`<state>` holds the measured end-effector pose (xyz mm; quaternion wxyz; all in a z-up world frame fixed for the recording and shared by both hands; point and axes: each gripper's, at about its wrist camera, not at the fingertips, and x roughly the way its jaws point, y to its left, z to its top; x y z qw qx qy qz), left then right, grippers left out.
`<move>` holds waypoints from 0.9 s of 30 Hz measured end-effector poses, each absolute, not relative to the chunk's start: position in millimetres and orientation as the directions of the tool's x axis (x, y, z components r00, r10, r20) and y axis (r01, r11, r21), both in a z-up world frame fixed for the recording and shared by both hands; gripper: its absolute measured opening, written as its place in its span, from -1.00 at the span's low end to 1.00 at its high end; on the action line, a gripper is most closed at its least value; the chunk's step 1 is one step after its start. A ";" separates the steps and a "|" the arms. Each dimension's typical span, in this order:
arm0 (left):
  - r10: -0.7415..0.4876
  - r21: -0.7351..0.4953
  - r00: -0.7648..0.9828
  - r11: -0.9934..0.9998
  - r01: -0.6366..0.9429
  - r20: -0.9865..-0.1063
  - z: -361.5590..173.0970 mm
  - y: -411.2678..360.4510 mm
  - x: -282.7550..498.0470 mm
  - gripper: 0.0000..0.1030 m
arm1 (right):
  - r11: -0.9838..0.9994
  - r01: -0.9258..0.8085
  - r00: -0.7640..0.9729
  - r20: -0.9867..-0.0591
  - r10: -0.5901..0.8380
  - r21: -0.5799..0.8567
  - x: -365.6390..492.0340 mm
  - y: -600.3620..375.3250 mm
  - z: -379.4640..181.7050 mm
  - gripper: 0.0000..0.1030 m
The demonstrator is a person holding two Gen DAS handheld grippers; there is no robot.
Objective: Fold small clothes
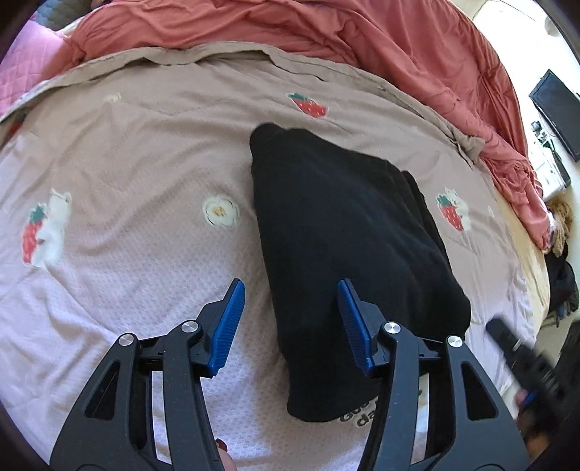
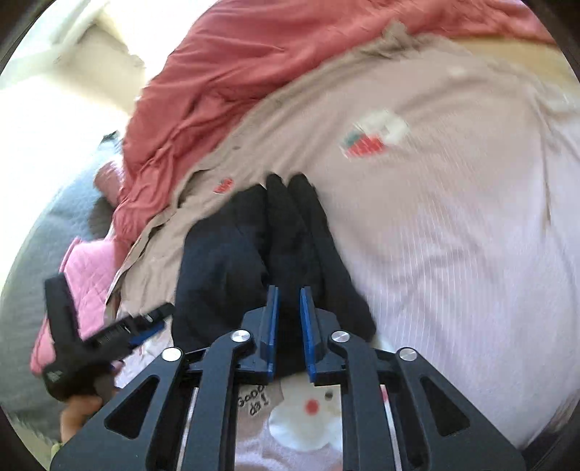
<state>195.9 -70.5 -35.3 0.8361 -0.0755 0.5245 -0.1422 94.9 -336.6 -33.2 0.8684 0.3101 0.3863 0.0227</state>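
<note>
One folded black garment lies mid-bed on the strawberry-print blanket. Bare blanket lies left of it (coral duvet bunched behind). Two tools: left tool spread, empty; right tool slightly parted over the garment's near edge.

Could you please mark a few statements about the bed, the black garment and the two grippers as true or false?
1. The black garment lies folded on a strawberry-print blanket. True.
2. The left gripper is clamped shut on it. False: its jaws stand open, holding nothing.
3. A coral-red quilt is bunched along the blanket's far edge. True.
4. The blanket is plain. False: strawberries and a white flower are printed on it.
5. The right gripper hovers over bare blanket. False: it is over the garment.
</note>
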 end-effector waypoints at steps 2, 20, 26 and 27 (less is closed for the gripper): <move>-0.319 -0.272 0.421 0.947 0.169 -0.849 -36.2 -72.0 193.3 -0.12 | 0.839 0.138 0.682 -0.665 0.304 0.526 108.3 -336.1 -30.1 -0.26; -0.319 -0.247 0.447 0.945 0.213 -0.836 -46.6 -87.5 183.8 -0.13 | 0.897 -0.034 0.534 -0.750 0.389 0.441 221.9 -326.8 -75.1 0.22; -0.293 -0.206 0.469 0.951 0.229 -0.833 -44.6 -92.6 180.2 -0.12 | 0.876 -0.048 0.527 -0.733 0.430 0.480 224.9 -324.2 -77.7 0.16; -0.293 -0.205 0.471 0.952 0.229 -0.832 -44.7 -93.2 180.2 -0.13 | 0.867 -0.057 0.526 -0.723 0.448 0.495 225.3 -323.8 -77.1 -0.12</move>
